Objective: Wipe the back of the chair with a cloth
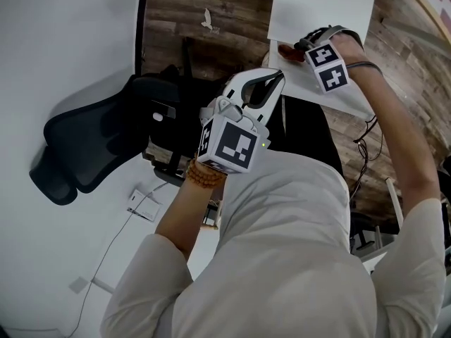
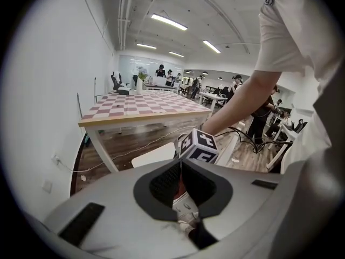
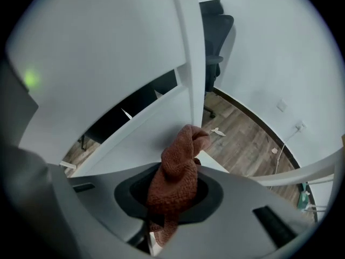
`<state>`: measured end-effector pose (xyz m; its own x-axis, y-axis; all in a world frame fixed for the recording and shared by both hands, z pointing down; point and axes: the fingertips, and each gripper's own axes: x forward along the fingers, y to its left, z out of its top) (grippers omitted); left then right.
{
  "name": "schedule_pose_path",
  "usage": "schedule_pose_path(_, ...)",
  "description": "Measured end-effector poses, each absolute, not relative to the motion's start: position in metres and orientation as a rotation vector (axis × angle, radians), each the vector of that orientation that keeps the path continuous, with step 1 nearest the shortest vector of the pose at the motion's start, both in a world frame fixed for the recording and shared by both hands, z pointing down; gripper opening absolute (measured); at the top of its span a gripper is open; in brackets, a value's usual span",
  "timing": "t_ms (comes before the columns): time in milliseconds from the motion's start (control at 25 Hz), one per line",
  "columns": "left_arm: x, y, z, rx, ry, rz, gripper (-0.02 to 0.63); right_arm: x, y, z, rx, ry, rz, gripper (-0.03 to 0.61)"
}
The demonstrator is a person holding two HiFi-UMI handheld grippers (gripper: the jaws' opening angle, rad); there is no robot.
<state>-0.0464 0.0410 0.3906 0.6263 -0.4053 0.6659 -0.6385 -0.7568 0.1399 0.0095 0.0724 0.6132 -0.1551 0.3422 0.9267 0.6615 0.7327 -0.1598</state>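
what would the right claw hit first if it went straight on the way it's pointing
The right claw, shut on the cloth, would likely meet the white table edge just past it; depth is unclear.

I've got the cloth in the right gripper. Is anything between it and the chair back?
Yes. The cloth, clamped in the right gripper, is over the white table, whose edge crosses the line to the chair by the wall. In the head view the shut left gripper also sits between them.
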Motion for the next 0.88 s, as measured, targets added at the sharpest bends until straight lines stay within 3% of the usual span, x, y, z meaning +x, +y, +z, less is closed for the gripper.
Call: schedule_pose_path(880,-0.051,0.043,0.392,2.454,-0.857,0.859,0.037,0.009,0.082,0.616,-0.963,-1.766,-0.454,0.087)
